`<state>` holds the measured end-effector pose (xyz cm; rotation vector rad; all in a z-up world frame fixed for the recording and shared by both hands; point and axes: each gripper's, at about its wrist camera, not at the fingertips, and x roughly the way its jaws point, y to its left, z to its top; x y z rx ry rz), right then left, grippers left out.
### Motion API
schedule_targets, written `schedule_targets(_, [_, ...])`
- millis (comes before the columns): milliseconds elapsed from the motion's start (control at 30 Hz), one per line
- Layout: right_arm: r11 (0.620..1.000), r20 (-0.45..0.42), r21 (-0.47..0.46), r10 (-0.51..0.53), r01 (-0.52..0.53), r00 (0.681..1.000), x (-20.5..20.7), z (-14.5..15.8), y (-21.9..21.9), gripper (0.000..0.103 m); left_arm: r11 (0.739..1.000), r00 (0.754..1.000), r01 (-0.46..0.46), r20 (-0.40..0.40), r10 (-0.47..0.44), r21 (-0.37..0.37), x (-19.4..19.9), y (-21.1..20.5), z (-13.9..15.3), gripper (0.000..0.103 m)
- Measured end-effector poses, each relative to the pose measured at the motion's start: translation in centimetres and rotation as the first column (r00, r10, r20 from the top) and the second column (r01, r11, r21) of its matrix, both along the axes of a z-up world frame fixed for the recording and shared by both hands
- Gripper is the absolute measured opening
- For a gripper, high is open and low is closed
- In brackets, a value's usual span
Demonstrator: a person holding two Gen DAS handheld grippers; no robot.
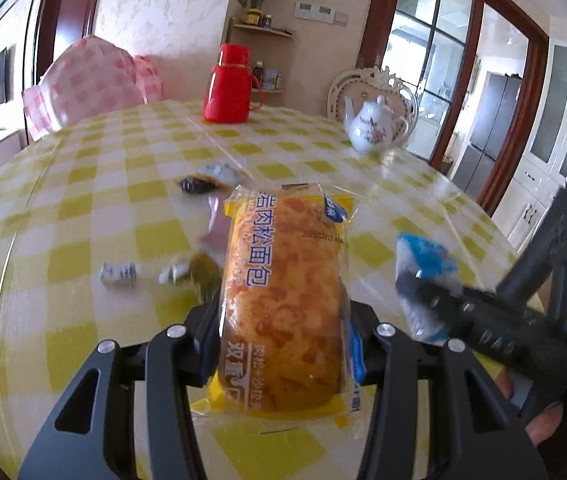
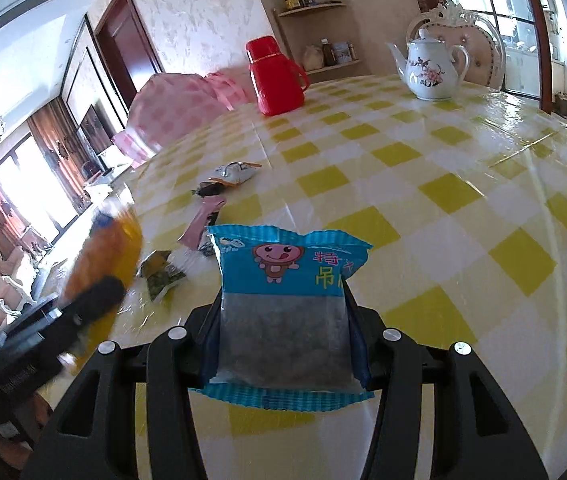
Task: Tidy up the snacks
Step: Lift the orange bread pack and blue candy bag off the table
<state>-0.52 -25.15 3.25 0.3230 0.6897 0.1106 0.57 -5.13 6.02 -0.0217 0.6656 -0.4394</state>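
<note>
My left gripper point(image 1: 283, 316) is shut on a yellow bread packet point(image 1: 283, 300) and holds it above the table. My right gripper point(image 2: 283, 312) is shut on a blue snack packet point(image 2: 287, 320) with a pink cartoon face. The right gripper with its blue packet point(image 1: 423, 276) shows at the right of the left wrist view. The bread packet point(image 2: 103, 252) shows blurred at the left of the right wrist view. Several small wrapped snacks point(image 2: 211, 192) lie on the yellow checked tablecloth point(image 2: 423, 200), also in the left wrist view point(image 1: 119, 274).
A red thermos point(image 1: 229, 84) stands at the far side of the table, also in the right wrist view point(image 2: 277, 76). A white flowered teapot point(image 2: 431, 66) stands at the far right. A pink checked chair cover point(image 1: 91, 80) is beyond the far edge.
</note>
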Motion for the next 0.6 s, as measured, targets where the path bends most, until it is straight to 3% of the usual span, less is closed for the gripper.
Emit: schedule_targets(600, [0.993, -0.007, -0.066, 0.095, -0.095, 0.995, -9.8, -0.3, 2.7, 0.050, 0.998, 0.999, -0.044, 0.007, 0.043, 0.041, -9.9, 3.2, 0.3, 0.049])
